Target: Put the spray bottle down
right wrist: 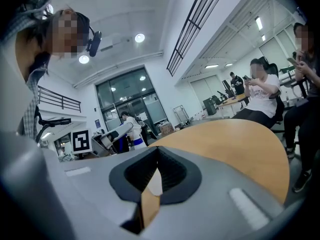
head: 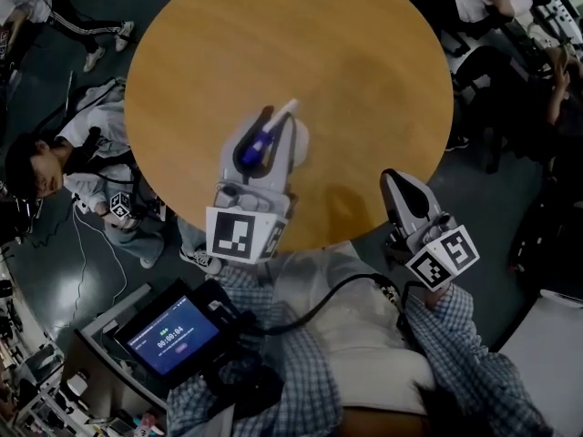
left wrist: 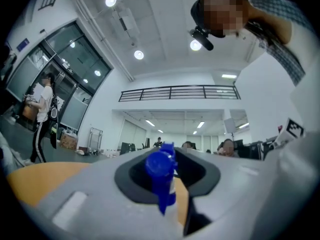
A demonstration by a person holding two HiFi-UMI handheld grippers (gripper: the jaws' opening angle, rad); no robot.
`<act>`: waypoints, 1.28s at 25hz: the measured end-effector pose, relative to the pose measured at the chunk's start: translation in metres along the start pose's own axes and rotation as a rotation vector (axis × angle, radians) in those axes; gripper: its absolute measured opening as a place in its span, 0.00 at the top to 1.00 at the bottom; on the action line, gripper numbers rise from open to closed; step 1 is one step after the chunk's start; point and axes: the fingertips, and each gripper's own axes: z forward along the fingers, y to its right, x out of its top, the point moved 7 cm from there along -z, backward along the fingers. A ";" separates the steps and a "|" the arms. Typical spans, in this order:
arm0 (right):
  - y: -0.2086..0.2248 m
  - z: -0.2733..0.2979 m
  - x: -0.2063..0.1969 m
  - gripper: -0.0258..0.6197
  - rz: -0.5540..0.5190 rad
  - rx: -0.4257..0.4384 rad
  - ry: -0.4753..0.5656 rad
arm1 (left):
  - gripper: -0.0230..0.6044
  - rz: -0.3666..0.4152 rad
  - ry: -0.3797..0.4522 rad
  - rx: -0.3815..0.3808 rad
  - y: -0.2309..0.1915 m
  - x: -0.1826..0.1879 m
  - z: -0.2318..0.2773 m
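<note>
- Spreading under both tools, the round wooden surface (head: 273, 44) is lying bare around them, so there is free room directly beneath the load.
- Reaching in over the near half of that surface, the left gripper (head: 278, 121) is carrying the task's thing, with its jaws clamping on the spray bottle (head: 255, 148) just below the blue head.
- Waiting at the near rim, off to the right and well apart from the bottle, the right gripper (head: 392, 178) is keeping its jaws together with nothing between them; judging by this, the left hand is the one doing the put-down.
- Standing up between the left jaws in the left gripper view, the spray bottle (left wrist: 161, 176) is showing only its blue head, which suggests its long axis is running roughly upright, base toward the wood.
- Hiding under the jaws, the bottle's body is not showing clearly in any view, so I cannot tell whether its base is touching the surface or hanging just above it.
- Judging from that, the coming move is turning on going straight down with the bottle held vertical before the jaws part.
</note>
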 end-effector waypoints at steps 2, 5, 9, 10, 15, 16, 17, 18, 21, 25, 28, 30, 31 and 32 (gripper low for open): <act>0.000 0.002 0.000 0.95 -0.002 0.006 -0.005 | 0.81 -0.006 -0.011 0.006 -0.001 -0.002 0.001; -0.002 0.004 -0.002 0.95 0.000 0.014 -0.011 | 0.74 -0.001 -0.027 -0.012 -0.001 -0.002 0.003; -0.002 0.005 -0.004 0.95 0.006 0.019 -0.016 | 0.64 0.008 -0.039 -0.045 -0.002 -0.001 0.003; -0.001 0.006 -0.003 0.95 0.007 0.019 -0.017 | 0.61 0.011 -0.043 -0.052 -0.002 -0.001 0.003; 0.003 0.011 -0.001 0.95 0.013 0.029 -0.023 | 0.52 0.013 -0.029 -0.069 -0.003 0.000 0.006; 0.003 0.012 -0.001 0.95 0.014 0.032 -0.026 | 0.52 0.011 -0.034 -0.069 -0.004 0.000 0.005; 0.004 0.014 -0.001 0.95 0.014 0.036 -0.029 | 0.50 0.010 -0.054 -0.067 -0.005 -0.002 0.004; 0.005 0.016 -0.001 0.95 0.015 0.040 -0.031 | 0.48 0.011 -0.074 -0.064 -0.007 -0.005 0.003; 0.006 0.020 -0.002 0.95 0.013 0.055 -0.039 | 0.47 0.013 -0.094 -0.058 -0.011 -0.008 0.001; 0.005 0.029 -0.004 0.95 0.012 0.078 -0.047 | 0.44 0.013 -0.103 -0.047 -0.019 -0.012 -0.002; 0.003 0.035 -0.011 0.95 0.015 0.093 -0.055 | 0.42 0.010 -0.119 -0.017 -0.027 -0.020 -0.013; 0.003 0.037 -0.016 0.95 0.017 0.100 -0.061 | 0.42 -0.001 -0.133 0.015 -0.033 -0.025 -0.024; 0.003 0.037 -0.017 0.95 0.017 0.104 -0.063 | 0.42 -0.005 -0.141 0.031 -0.034 -0.028 -0.029; 0.004 0.037 -0.017 0.95 0.017 0.109 -0.063 | 0.42 -0.009 -0.149 0.045 -0.035 -0.029 -0.034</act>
